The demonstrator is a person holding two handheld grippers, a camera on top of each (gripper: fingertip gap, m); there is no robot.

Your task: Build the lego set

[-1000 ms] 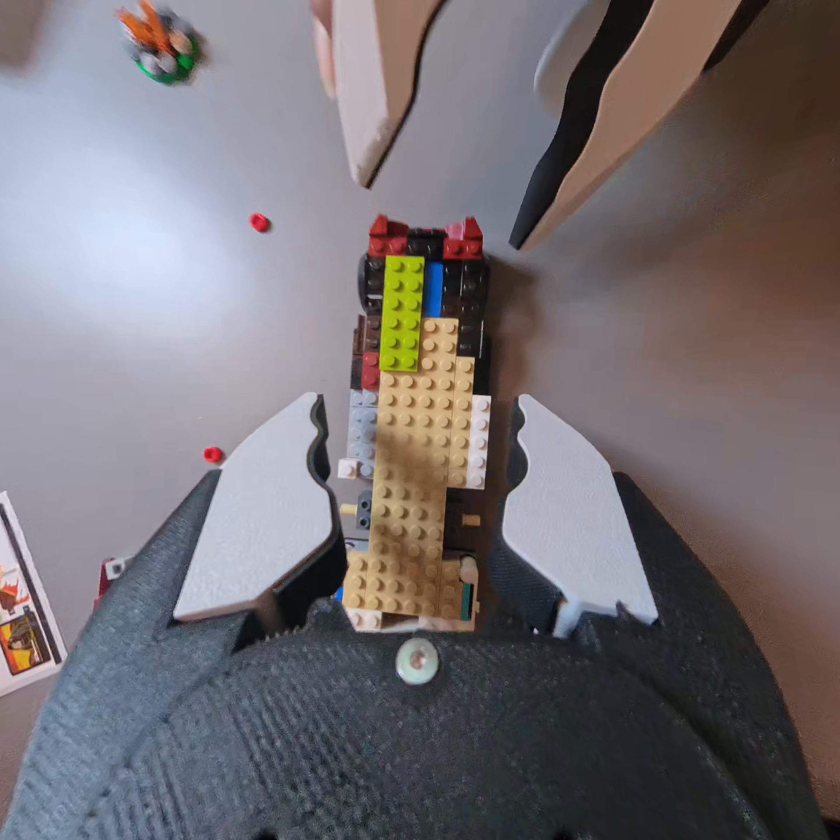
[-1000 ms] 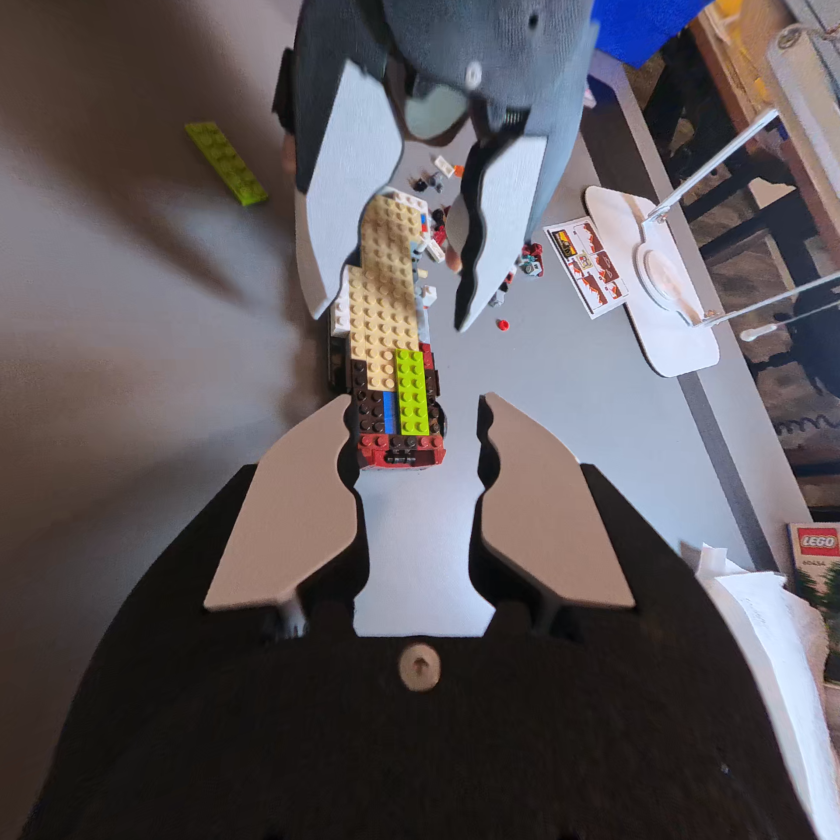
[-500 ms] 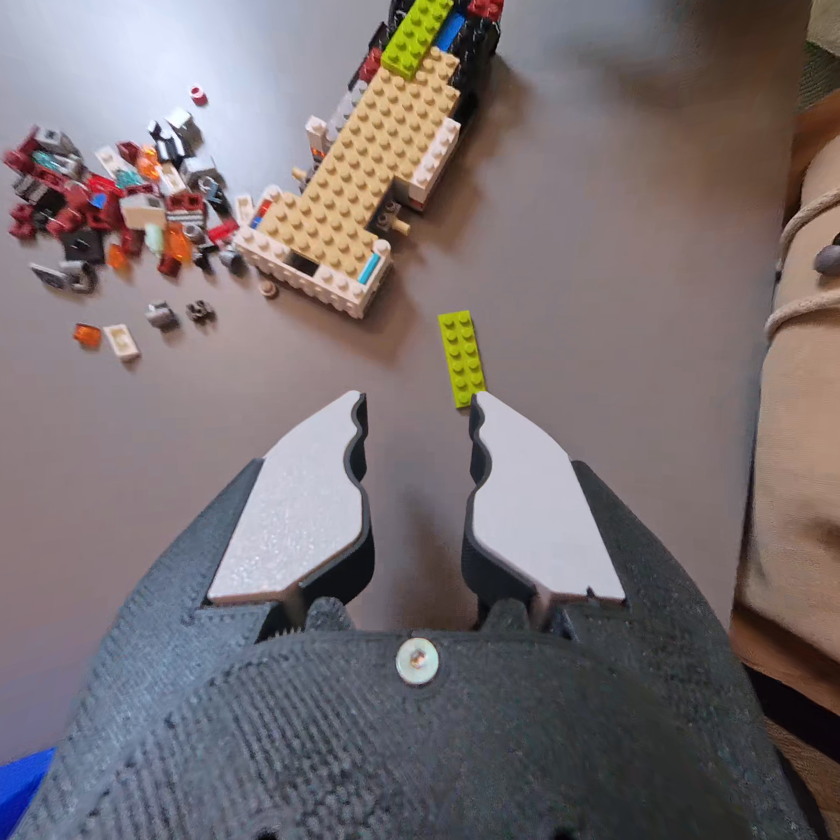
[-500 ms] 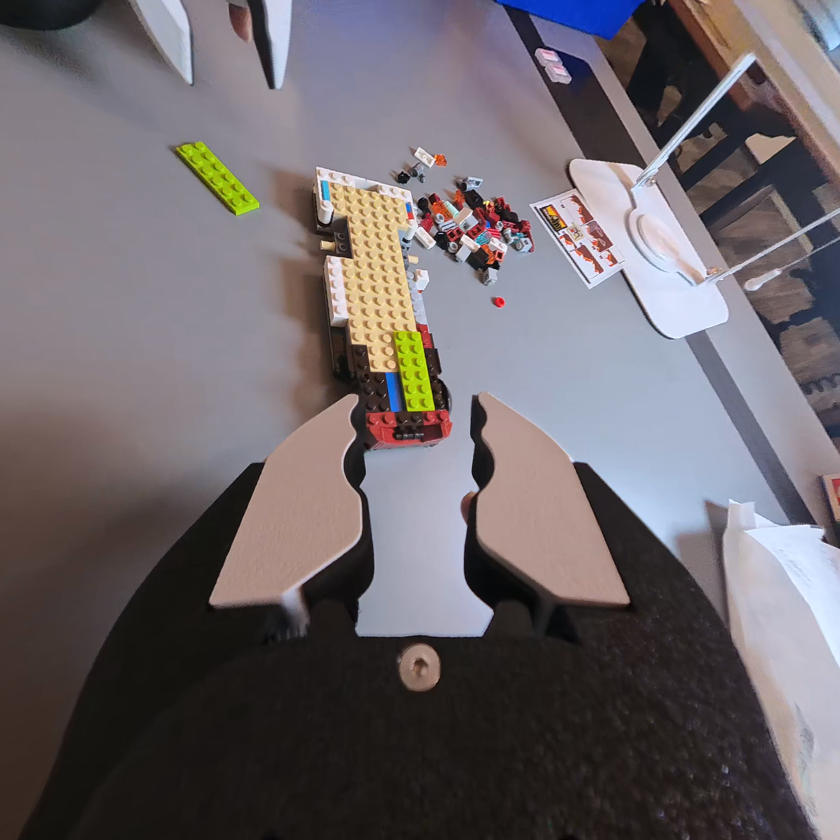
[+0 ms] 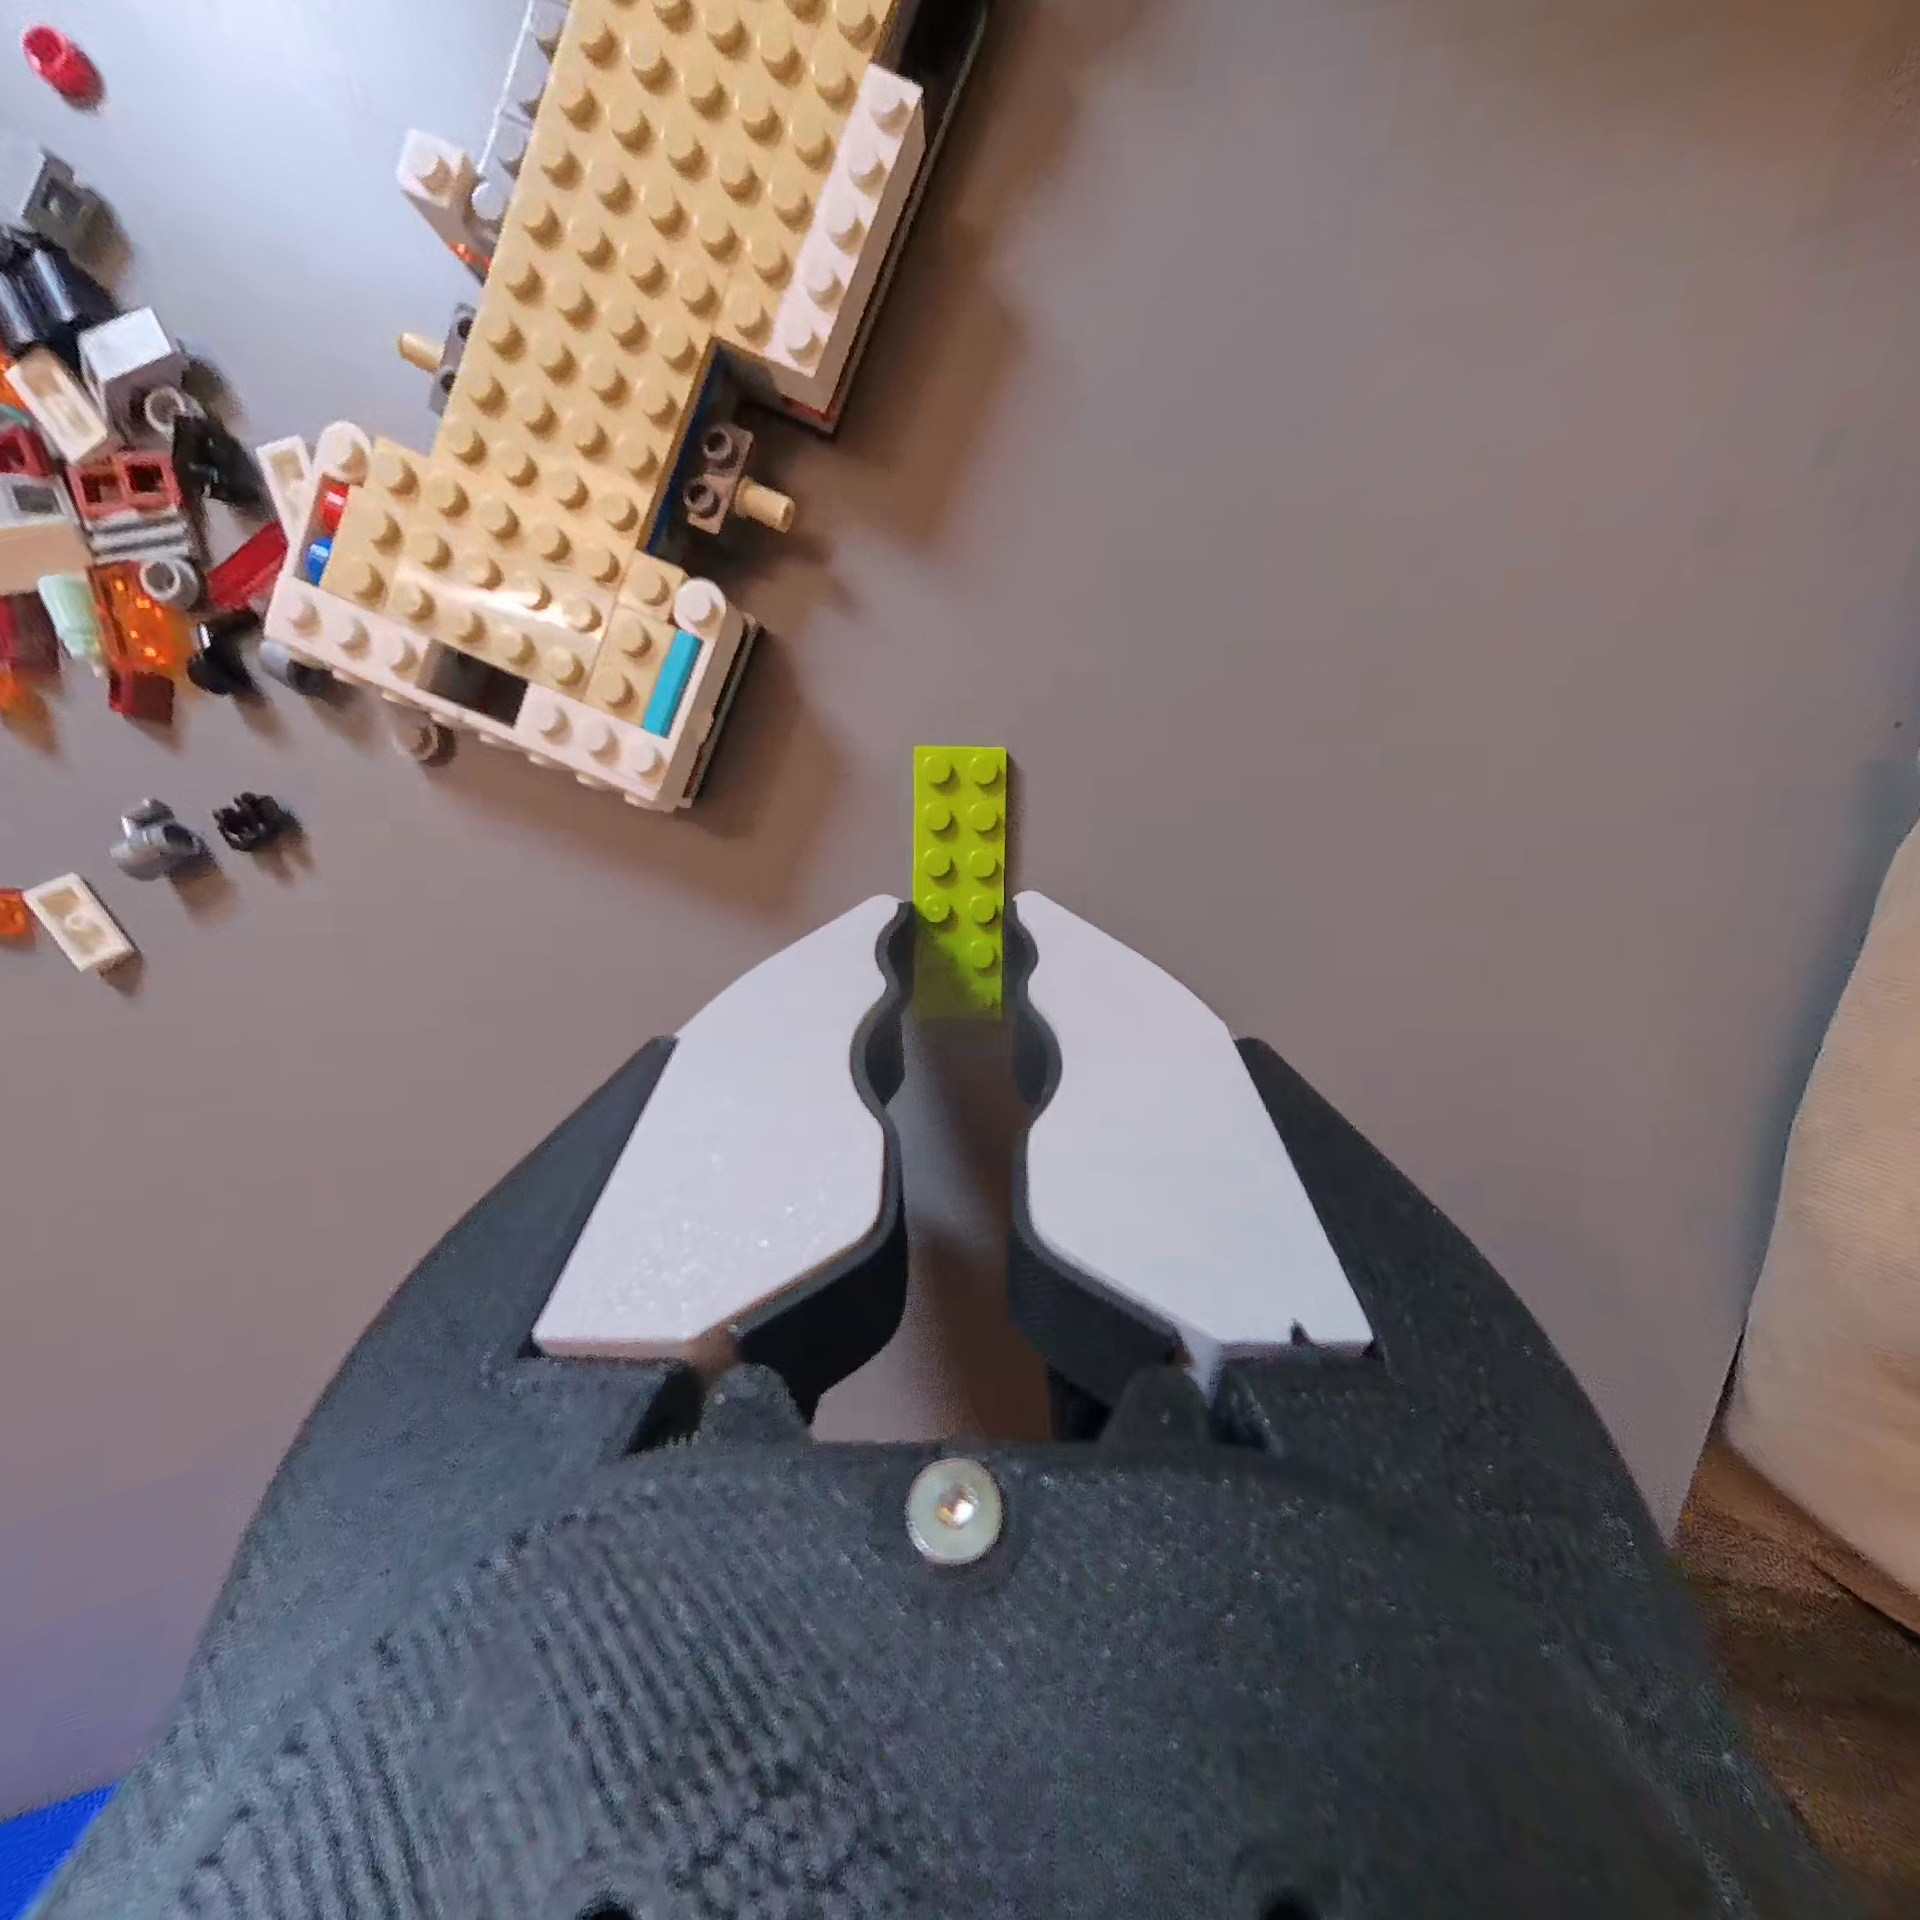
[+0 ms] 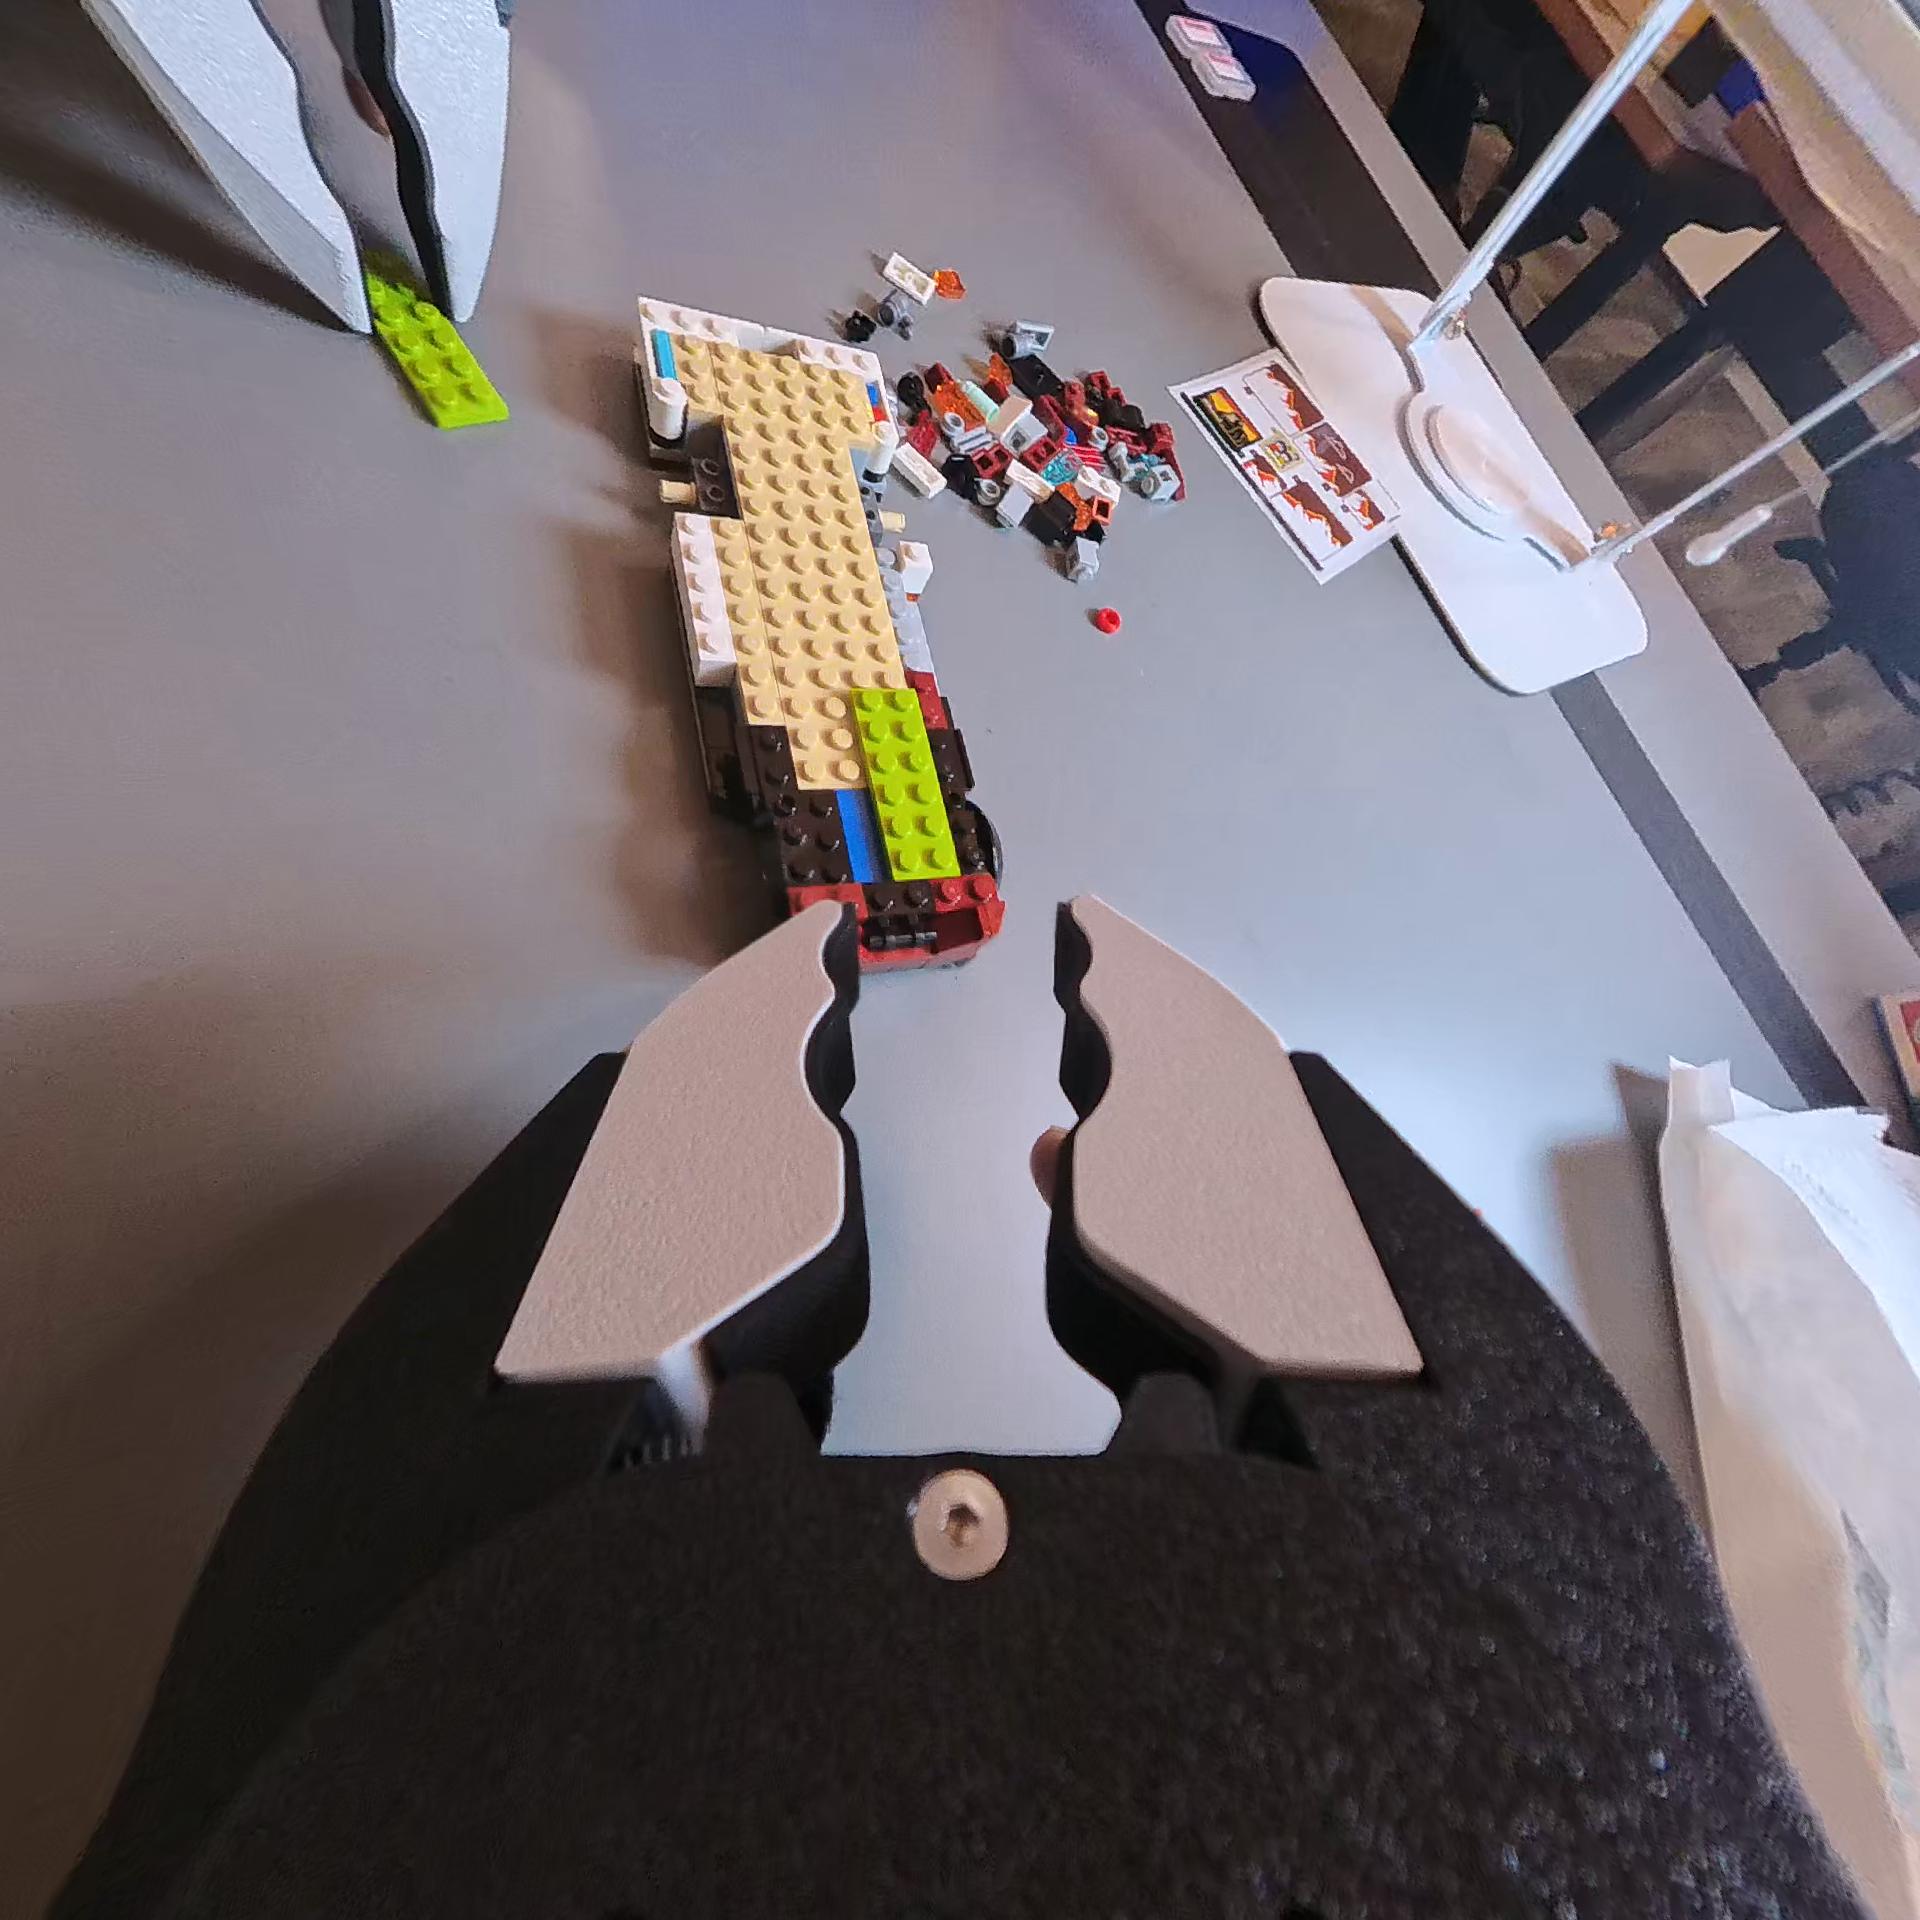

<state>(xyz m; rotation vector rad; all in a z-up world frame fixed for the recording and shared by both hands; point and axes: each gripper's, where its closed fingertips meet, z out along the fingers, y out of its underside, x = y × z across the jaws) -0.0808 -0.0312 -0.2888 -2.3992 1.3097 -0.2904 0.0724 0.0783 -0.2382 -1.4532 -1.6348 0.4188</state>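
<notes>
Gripping lime plate (image 5: 961,831): left claw (image 5: 958,914); printed sheet (image 6: 1288,457) illegible.

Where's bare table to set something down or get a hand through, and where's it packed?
Free: the grey table between the brick model and the loose lime plate, and the stretch beyond the model's dark-red end toward the white stand base. Crowded: the loose brick pile and sticker sheet beside the model.
</notes>
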